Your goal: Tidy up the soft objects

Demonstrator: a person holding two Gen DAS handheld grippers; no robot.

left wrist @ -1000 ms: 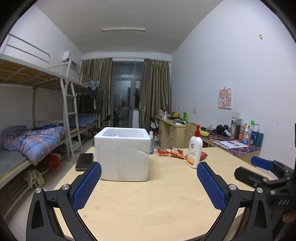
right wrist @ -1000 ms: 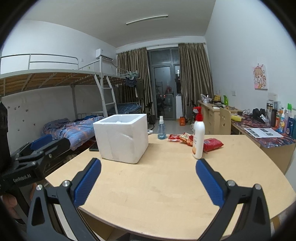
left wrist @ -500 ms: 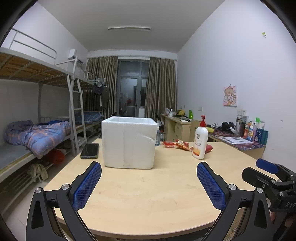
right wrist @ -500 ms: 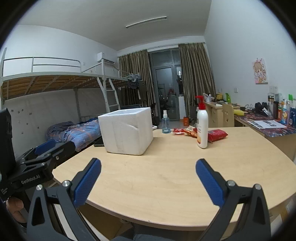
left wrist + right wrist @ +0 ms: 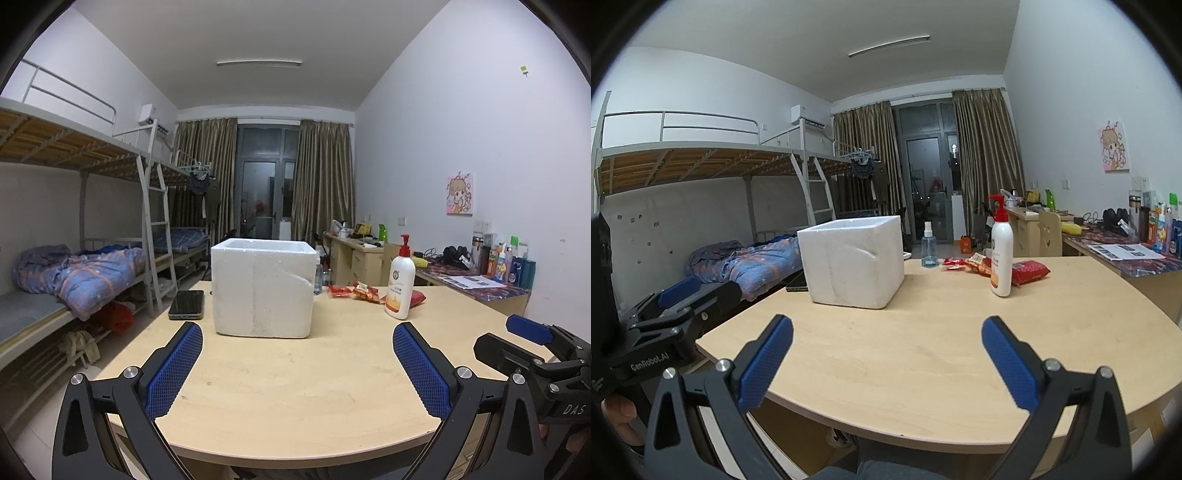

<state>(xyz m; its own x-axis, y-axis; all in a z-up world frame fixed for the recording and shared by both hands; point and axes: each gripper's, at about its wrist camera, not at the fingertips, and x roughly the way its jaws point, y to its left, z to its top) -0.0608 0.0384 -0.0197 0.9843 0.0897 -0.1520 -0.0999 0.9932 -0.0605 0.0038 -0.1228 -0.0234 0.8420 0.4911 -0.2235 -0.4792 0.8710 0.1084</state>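
Both cameras are sitting lower and farther back from the box (image 5: 263,288) than a second ago, so more of the tabletop's (image 5: 295,387) near edge is showing. The left gripper (image 5: 297,363) is hovering over that near edge with its jaws spread wide and nothing between them; the right gripper (image 5: 886,360) is hanging likewise, jaws wide apart and empty. The white foam box is standing open-topped on the tabletop, beyond both grippers. A dark phone (image 5: 187,304) is lying just left of the box. Right of the box, a white pump bottle (image 5: 1001,254) is standing upright, and the red snack packets (image 5: 1028,270) are lying behind and beside that bottle, well apart from the box. A small clear spray bottle (image 5: 929,249) is standing past the box's far right corner. A bunk bed with a blue quilt (image 5: 88,273) is lying off to the left of the box, beyond the tabletop.
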